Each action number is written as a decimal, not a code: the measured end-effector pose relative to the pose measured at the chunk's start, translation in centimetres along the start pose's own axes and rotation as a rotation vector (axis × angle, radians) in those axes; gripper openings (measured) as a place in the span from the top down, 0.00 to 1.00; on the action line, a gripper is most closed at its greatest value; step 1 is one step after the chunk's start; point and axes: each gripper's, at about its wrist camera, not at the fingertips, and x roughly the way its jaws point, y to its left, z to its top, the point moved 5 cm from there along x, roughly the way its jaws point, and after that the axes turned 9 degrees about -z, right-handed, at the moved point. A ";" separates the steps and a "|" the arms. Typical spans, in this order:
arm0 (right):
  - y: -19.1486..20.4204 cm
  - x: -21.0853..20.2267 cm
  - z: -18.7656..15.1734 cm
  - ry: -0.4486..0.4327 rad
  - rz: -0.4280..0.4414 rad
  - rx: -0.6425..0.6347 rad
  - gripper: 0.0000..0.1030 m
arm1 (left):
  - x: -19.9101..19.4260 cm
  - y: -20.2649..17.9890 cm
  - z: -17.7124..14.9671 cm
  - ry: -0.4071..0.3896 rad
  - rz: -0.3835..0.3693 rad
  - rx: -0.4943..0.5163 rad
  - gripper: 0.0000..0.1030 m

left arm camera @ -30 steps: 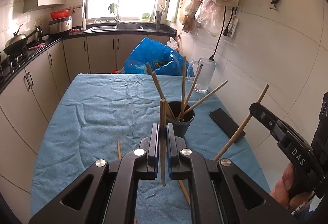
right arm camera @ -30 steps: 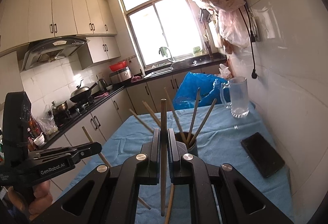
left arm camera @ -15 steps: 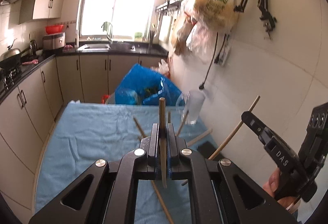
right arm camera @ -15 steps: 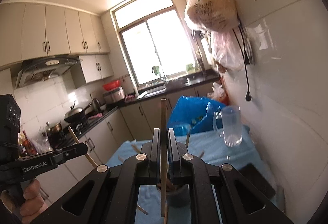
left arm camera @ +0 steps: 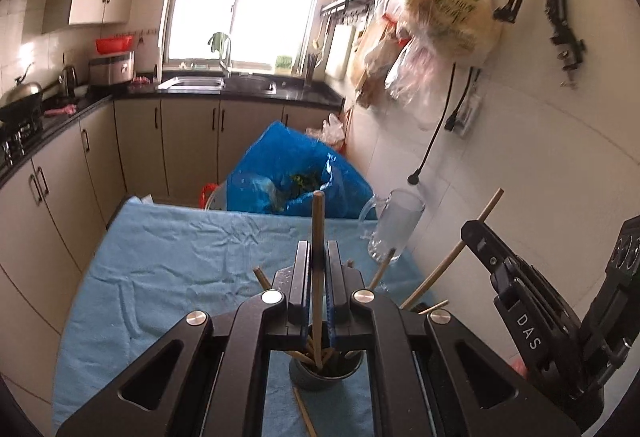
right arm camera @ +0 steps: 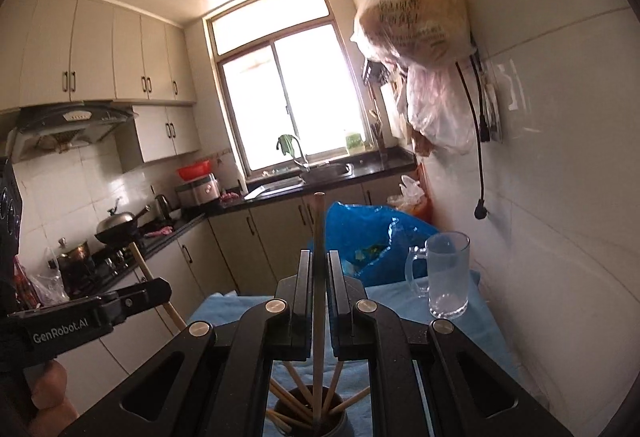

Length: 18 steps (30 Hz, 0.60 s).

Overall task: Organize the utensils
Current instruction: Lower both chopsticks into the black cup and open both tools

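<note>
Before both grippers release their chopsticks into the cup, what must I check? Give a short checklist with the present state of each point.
1. Left gripper shut on its chopstick: ok.
2. Left chopstick's lower tip inside the cup: ok.
3. Right gripper shut on its chopstick: ok.
4. Right chopstick's tip inside the cup: ok.
5. Cup standing upright on the cloth: ok.
6. No chopsticks left on the cloth: not ok, one lies beside the cup.

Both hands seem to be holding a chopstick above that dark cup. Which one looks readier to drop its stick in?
It is close. The left gripper holds its chopstick upright with the lower tip already inside the cup. The right gripper's chopstick also reaches into the cup. Either could release; I cannot pick one.
</note>
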 end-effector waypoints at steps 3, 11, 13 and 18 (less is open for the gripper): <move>-0.2 1.5 -1.3 0.040 -0.001 -0.007 0.94 | 1.4 0.7 -0.8 0.033 -0.001 -0.013 0.94; -0.6 3.4 -3.5 0.115 -0.005 -0.010 0.93 | 2.6 1.6 -1.7 0.063 0.008 -0.030 0.94; -0.6 3.5 -3.5 0.128 -0.001 0.001 0.90 | 2.5 1.6 -1.7 0.065 0.003 -0.033 0.93; -0.7 1.7 -2.4 0.093 0.005 0.006 0.80 | 0.2 1.2 -1.2 0.025 -0.006 -0.034 0.79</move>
